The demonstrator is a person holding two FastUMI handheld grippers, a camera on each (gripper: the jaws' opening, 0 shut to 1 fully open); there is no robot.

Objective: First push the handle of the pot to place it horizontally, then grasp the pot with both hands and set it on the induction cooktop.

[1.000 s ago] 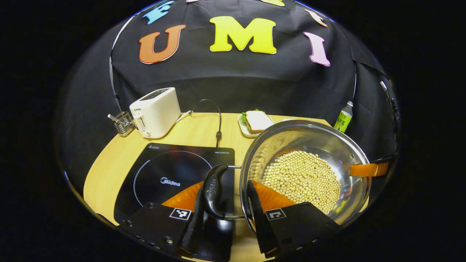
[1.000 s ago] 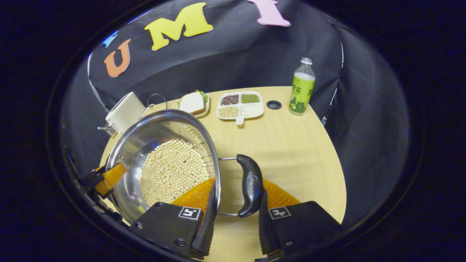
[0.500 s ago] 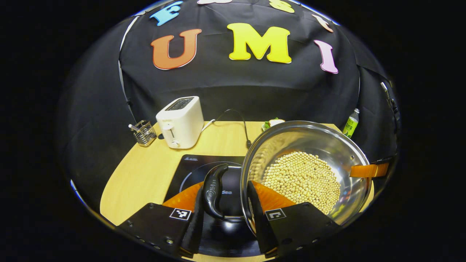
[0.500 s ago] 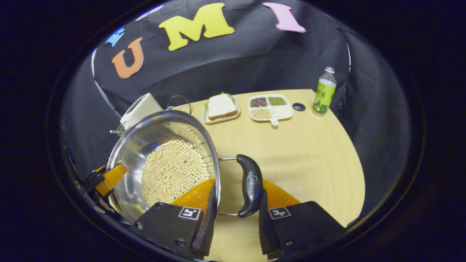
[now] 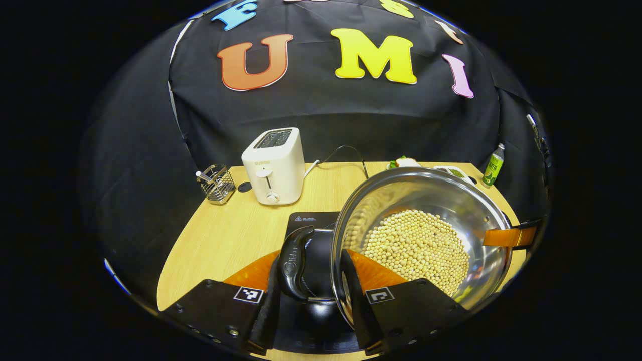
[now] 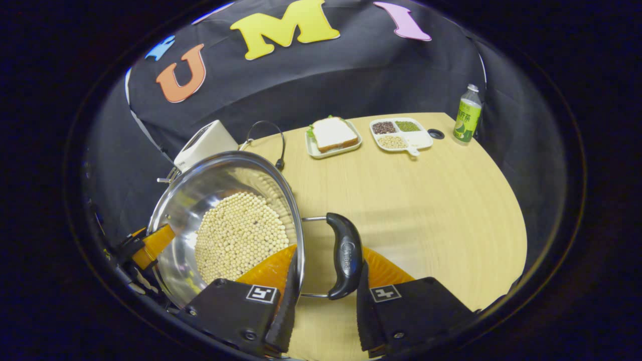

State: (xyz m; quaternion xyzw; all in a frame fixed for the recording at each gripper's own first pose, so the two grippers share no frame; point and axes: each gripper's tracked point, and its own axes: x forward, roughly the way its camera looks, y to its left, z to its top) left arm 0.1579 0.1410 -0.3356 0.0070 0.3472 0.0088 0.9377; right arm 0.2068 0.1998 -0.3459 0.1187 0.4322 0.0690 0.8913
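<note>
Carried between both tools, the steel pot (image 5: 421, 235) of pale beans had travelled leftward in a second: the induction cooktop (image 5: 311, 223), earlier spread wide left of the pot, now lay mostly beneath it, so set-down looked close. The left tool (image 5: 311, 281) straddled the pot's left handle (image 5: 293, 263) and rim, clenched on them by appearance; the right tool (image 6: 326, 281) held the right handle (image 6: 345, 255) the same way. Left of the pot stood a wire rack (image 5: 215, 183), then a white toaster (image 5: 275, 165) whose cord (image 5: 346, 155) trailed beside the cooktop. Right of the pot, a sandwich plate (image 6: 333, 135), divided dish (image 6: 401, 134) and bottle (image 6: 466, 114) sat well apart on the worktop (image 6: 426, 200).
</note>
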